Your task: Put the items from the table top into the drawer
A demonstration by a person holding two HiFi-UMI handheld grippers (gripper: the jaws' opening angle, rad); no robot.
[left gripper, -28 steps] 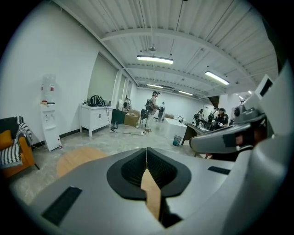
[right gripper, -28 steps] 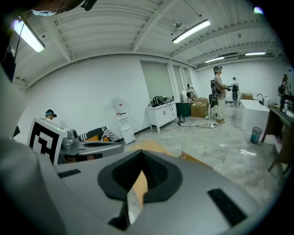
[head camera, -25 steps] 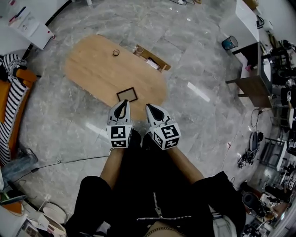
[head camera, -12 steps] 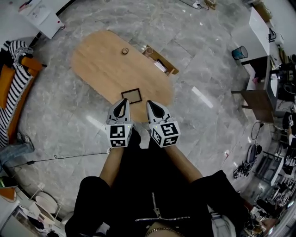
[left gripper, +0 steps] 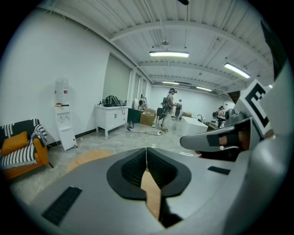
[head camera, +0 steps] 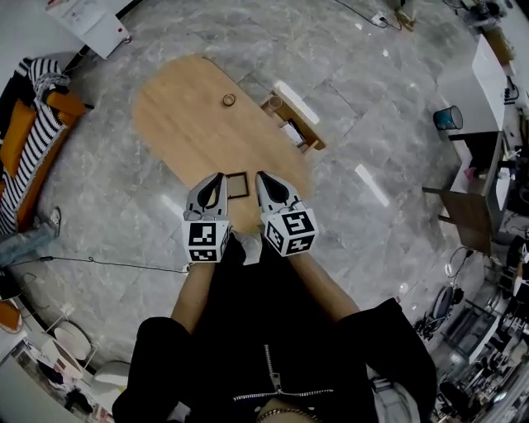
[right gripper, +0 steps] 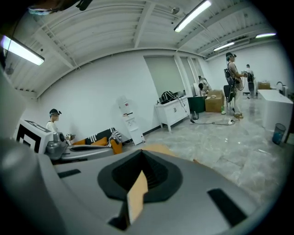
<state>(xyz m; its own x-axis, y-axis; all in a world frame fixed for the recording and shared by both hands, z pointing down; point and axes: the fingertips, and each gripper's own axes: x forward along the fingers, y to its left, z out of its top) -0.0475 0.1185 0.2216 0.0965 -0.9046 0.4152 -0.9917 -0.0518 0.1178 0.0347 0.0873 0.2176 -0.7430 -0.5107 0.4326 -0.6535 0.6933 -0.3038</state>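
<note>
An oval wooden table (head camera: 194, 136) stands on the marble floor. On it lie a small round ring-shaped item (head camera: 229, 100) near the far edge and a dark square frame (head camera: 237, 184) at the near end. An open drawer (head camera: 301, 135) juts from the table's right side, with a small brown cup-like thing (head camera: 275, 102) at its far end. My left gripper (head camera: 216, 179) hovers just left of the frame, shut and empty (left gripper: 147, 153). My right gripper (head camera: 264, 178) sits just right of the frame, also shut on nothing (right gripper: 140, 158).
A sofa with striped and orange cushions (head camera: 33, 124) is at the left, and a white water dispenser (head camera: 91, 21) behind it. A cable (head camera: 99, 264) runs across the floor. A blue bin (head camera: 447, 118) and a wooden side table (head camera: 471, 211) stand right. People stand far off (left gripper: 171, 103).
The person has stepped toward the table, which has drawn nearer. Both grippers have moved forward and now flank the dark frame. The jaws stayed shut.
</note>
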